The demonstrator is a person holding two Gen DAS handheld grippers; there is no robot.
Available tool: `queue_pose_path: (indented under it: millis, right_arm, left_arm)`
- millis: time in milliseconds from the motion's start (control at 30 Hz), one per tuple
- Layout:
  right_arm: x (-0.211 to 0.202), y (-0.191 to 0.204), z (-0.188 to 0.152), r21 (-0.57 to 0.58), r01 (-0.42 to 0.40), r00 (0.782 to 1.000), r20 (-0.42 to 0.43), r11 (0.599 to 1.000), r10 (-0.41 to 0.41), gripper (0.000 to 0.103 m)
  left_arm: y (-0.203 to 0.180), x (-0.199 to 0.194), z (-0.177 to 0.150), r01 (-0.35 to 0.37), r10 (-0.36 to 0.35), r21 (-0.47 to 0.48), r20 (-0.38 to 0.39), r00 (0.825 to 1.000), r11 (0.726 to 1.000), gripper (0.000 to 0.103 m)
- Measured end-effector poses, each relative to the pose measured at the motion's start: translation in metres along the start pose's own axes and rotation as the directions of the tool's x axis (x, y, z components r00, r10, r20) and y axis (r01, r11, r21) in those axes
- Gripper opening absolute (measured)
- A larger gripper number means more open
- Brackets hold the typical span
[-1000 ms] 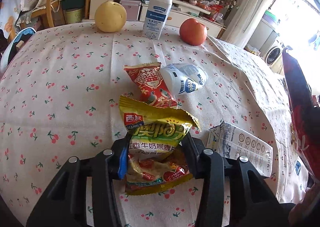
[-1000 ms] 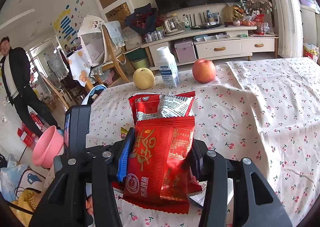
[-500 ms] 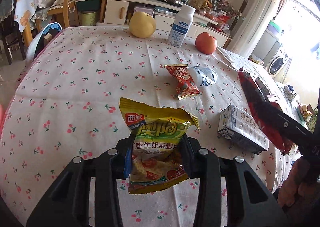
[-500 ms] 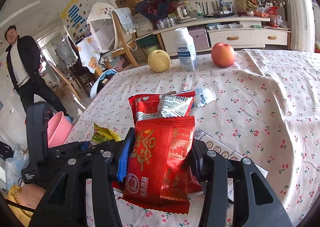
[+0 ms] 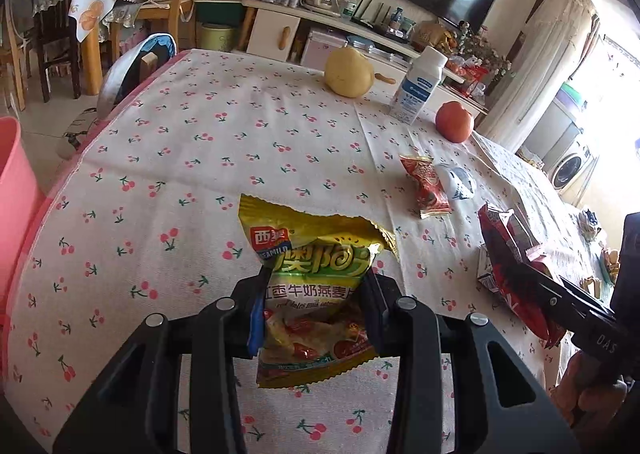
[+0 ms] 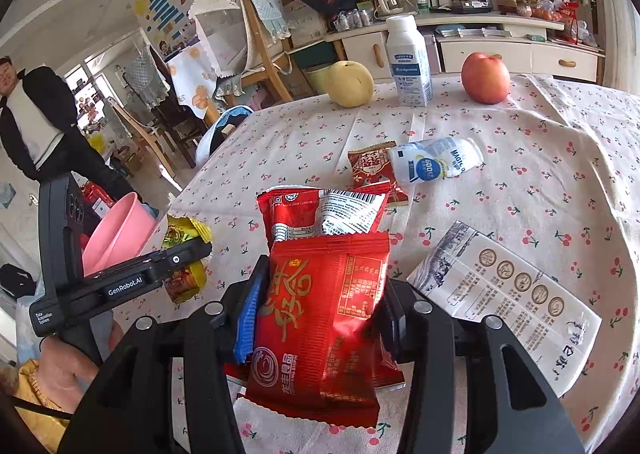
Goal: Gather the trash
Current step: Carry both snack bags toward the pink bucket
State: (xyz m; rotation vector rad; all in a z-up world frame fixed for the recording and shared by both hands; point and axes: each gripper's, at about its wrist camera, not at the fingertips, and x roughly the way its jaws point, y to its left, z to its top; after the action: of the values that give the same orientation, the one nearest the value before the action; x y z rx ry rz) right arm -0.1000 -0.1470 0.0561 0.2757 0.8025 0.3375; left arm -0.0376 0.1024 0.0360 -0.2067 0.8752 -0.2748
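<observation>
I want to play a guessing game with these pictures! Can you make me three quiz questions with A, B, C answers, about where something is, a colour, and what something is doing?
1. Where is the white bottle?
A. between the pear and the apple
B. in the pink bin
C. on the floor

2. What colour is the wrapper in the left gripper?
A. blue
B. yellow
C. black

3. What is the right gripper doing?
A. hanging open
B. holding the apple
C. holding a red wrapper

Answers:
1 A: it stands upright between pear and apple.
2 B: the yellow wrapper shows between the jaws.
3 C: the jaws are shut on the red wrapper.
</observation>
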Motion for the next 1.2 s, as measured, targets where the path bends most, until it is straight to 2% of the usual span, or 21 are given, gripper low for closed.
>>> queue_pose_path:
  millis: [333,600,967,1200]
  right_arm:
    - [0.012,0.016,-0.004,-0.017,-0.008,1.0,-0.031,1.0,0.007,0.049]
    - [0.015,0.037,0.0,-0.046,0.001,1.0,-0.022,0.999,-0.002,0.049]
    - [0.034,0.081,0.01,-0.072,-0.049,0.998,-0.047,0.996,0.045,0.049]
    - [0.054,0.131,0.023,-0.103,-0.135,0.989,-0.079,0.985,0.127,0.049]
  left_arm:
    - [0.025,-0.023,0.016,-0.046,0.051,-0.064,0.078,0.996,0.997,0.04]
    - [0.047,-0.049,0.029,-0.085,0.1,-0.101,0.15,0.984,0.991,0.04]
    - [0.091,-0.084,0.044,-0.133,0.174,-0.189,0.225,0.959,0.973,0.04]
    - [0.129,-0.109,0.05,-0.17,0.248,-0.28,0.272,0.93,0.945,0.04]
